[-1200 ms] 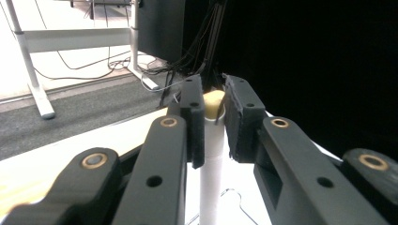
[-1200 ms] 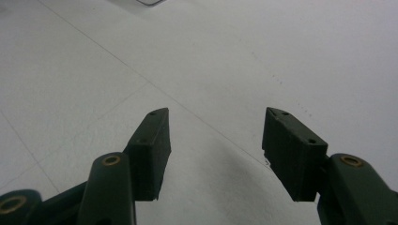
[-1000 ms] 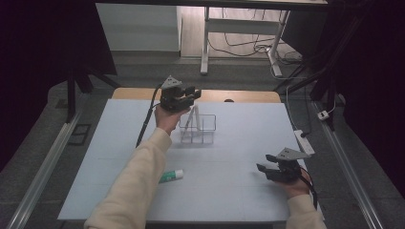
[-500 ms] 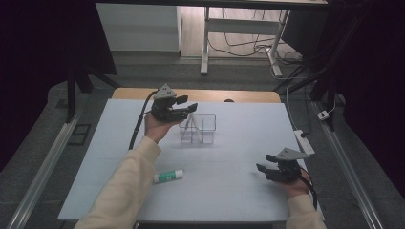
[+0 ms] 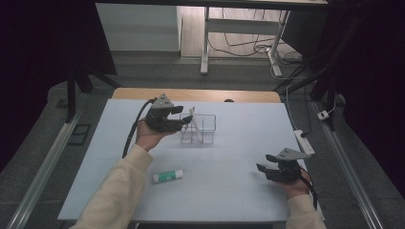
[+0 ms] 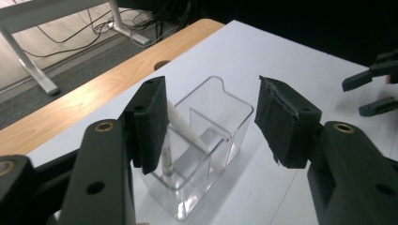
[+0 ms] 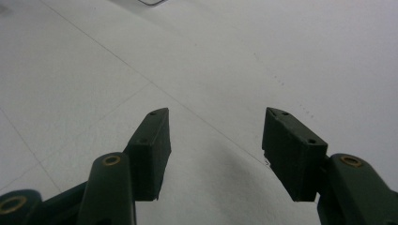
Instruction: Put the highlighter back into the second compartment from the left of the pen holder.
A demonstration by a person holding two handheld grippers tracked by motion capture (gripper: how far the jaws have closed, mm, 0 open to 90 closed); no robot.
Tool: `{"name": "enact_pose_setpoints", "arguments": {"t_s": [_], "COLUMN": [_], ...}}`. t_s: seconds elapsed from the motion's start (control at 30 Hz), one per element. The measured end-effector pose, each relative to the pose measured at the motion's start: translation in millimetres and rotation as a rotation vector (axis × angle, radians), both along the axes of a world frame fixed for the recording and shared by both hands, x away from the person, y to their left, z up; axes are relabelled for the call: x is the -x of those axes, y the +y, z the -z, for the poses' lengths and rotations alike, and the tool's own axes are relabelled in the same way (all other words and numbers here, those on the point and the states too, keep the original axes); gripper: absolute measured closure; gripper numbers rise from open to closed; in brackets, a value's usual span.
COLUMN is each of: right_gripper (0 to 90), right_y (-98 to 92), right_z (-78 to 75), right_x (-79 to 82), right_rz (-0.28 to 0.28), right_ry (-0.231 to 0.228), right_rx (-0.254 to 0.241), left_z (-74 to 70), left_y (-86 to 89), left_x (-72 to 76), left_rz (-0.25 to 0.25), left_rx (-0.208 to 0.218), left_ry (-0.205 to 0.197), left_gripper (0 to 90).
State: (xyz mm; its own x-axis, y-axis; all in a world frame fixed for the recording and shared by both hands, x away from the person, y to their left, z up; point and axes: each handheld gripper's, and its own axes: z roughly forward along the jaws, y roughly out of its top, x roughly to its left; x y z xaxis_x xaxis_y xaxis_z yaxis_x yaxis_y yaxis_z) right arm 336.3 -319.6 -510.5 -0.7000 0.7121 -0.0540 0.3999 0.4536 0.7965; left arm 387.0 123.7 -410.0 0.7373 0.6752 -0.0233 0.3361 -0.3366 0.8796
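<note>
The left gripper (image 6: 211,122) has just been opening its jaws; they stand apart with nothing gripped, just beside the clear organizer (image 6: 206,140), where a white pen (image 6: 185,126) leans. The right gripper (image 7: 216,154), jaws apart and empty, hovers over the tabletop (image 5: 239,191). A glue stick (image 5: 168,176) lies nearer the person.

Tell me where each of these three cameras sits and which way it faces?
High view: above the table, looking forward and down; both forearms and grippers show.
Left gripper view: rides the left gripper, facing the clear box holding a white stick between its open fingers.
Right gripper view: rides the right gripper, facing bare tabletop.
High and left views share the box.
</note>
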Motion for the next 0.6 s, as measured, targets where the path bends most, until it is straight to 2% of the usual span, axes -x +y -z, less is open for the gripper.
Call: {"name": "enact_pose_setpoints", "arguments": {"t_s": [0.6], "right_gripper": [41.4], "right_y": [0.4], "right_z": [-0.1], "right_x": [0.2], "right_rz": [-0.001], "right_ry": [0.001], "right_rx": [0.008], "left_z": [15.5], "left_y": [20.3], "left_x": [18.3], "left_rz": [0.026], "left_rx": [-0.060], "left_ry": [0.062], "left_gripper": [42.2]}}
